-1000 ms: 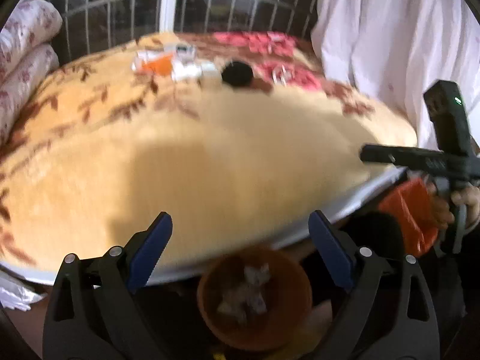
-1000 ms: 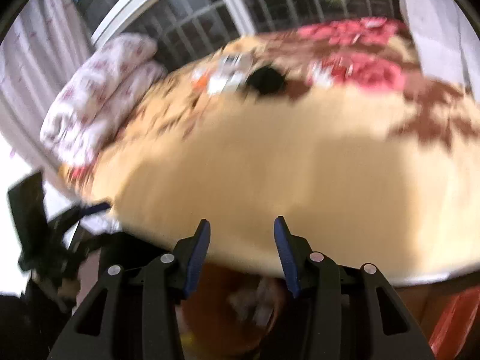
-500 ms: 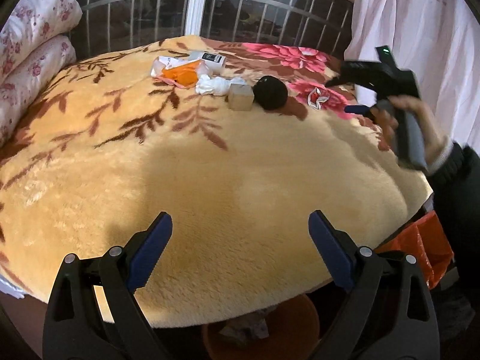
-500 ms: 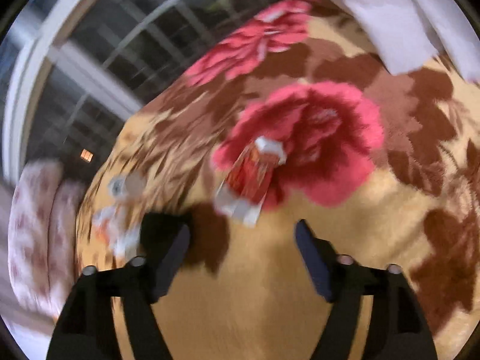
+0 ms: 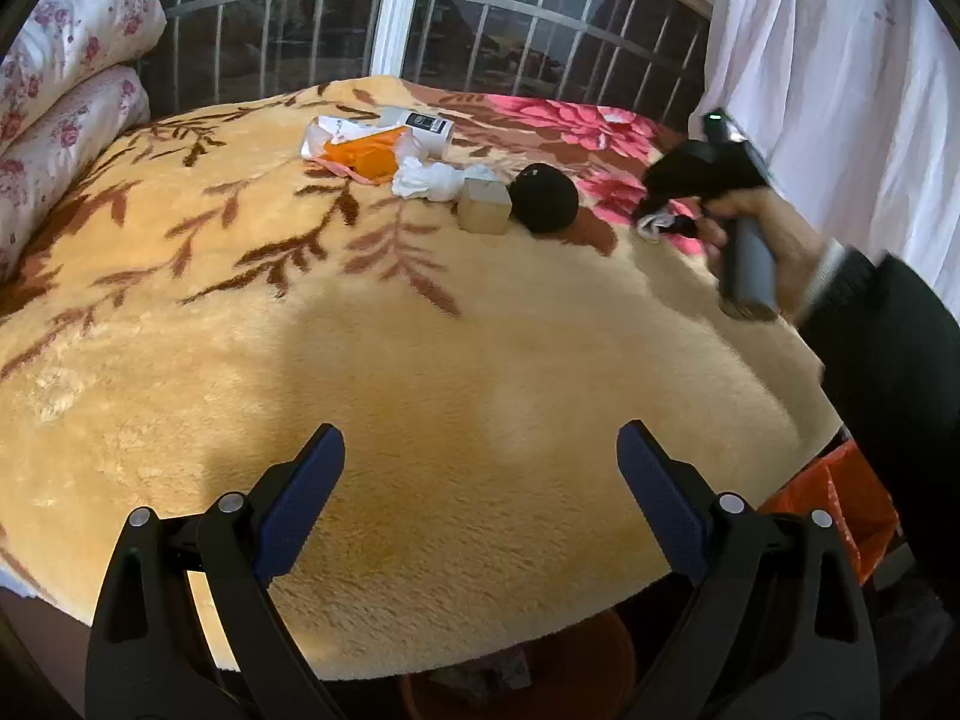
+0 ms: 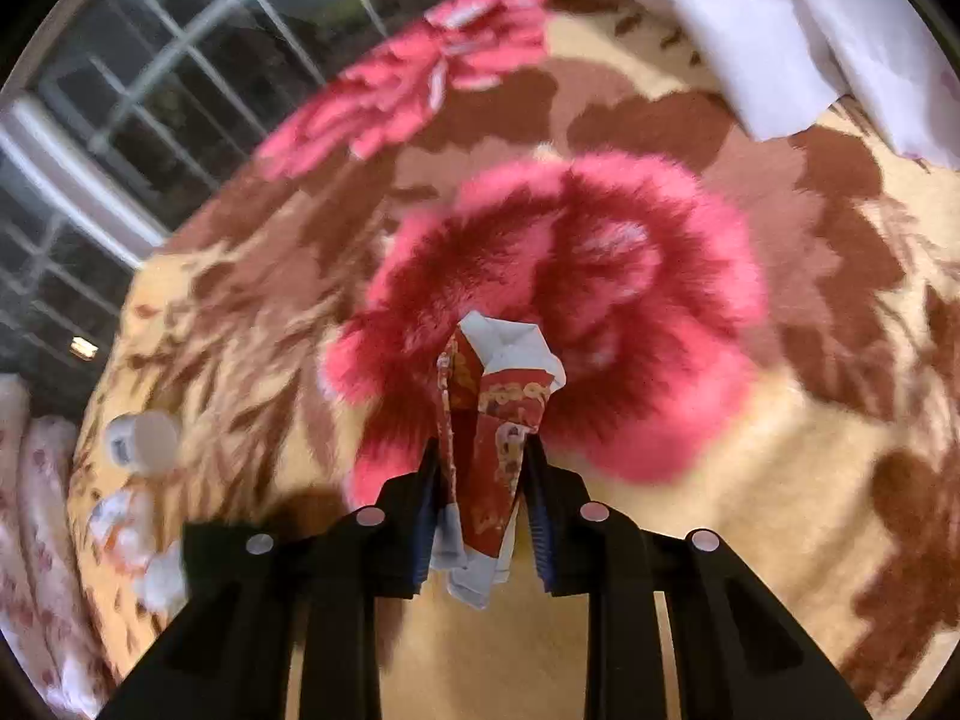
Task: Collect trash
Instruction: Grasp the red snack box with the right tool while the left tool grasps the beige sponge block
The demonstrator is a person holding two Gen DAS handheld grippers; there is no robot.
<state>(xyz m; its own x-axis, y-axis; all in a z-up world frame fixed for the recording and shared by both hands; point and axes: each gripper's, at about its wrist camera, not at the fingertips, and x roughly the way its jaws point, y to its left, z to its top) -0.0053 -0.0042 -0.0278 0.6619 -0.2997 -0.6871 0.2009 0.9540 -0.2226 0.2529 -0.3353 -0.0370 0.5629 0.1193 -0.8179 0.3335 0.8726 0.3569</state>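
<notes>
The right tongs (image 6: 480, 468) have just been closing and now pinch a crumpled red wrapper (image 6: 495, 414) over the bed's blanket (image 6: 780, 510); the hold looks thin, so the wrapper may slip free in transit; the left tongs (image 5: 474, 492) stand apart, empty.

Black tongs, blue pads, dark sleeve

Left tongs (image 5: 480, 480) and right tongs (image 6: 483, 480): black arms, silver rivets, ribbed blue pads. Right hand (image 5: 750, 222) grips grey handle; green indicator lit; black sleeve (image 5: 888, 348).
</notes>
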